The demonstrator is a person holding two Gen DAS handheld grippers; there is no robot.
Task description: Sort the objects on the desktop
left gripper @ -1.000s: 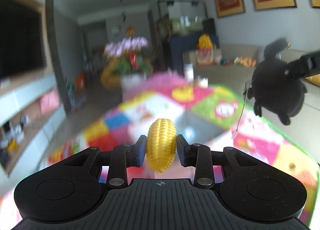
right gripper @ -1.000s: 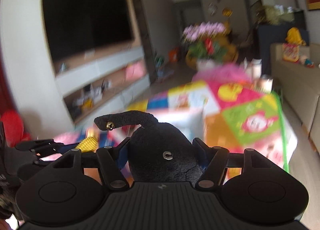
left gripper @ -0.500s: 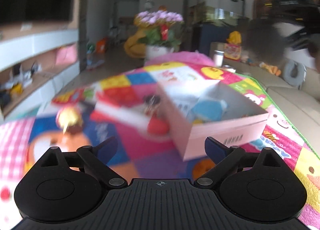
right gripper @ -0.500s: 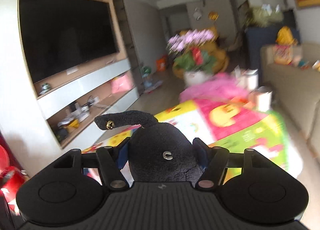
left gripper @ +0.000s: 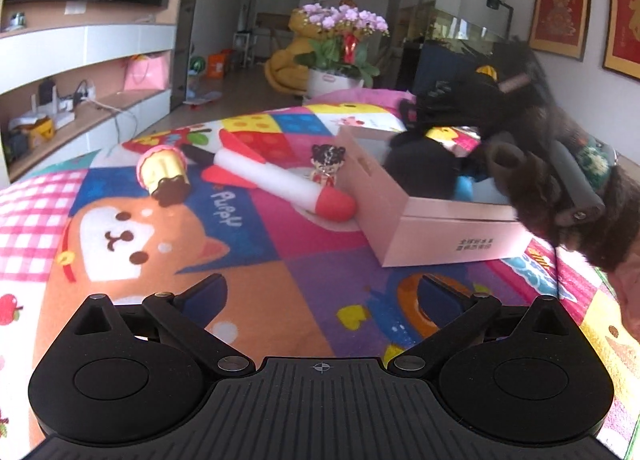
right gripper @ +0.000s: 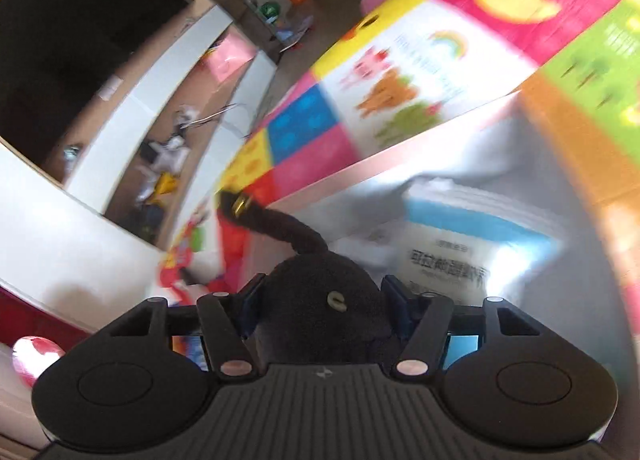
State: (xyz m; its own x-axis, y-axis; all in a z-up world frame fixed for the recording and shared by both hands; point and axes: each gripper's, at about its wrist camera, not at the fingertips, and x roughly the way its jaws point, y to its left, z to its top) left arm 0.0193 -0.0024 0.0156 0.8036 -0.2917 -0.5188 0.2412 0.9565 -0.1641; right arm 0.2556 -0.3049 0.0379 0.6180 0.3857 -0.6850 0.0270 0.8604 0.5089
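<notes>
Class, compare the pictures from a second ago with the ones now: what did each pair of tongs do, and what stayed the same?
The left tongs let go of the yellow toy corn and now hang open and empty above the mat. The right tongs swung down over the pink box. They still grip the black plush toy.

Left gripper (left gripper: pixel 320 292) no longer holds the toy corn; its jaws now stand wide apart, low over the play mat (left gripper: pixel 280 252). Right gripper (right gripper: pixel 324 300) has tipped down over the pink box (left gripper: pixel 432 228) (view blurred).
</notes>
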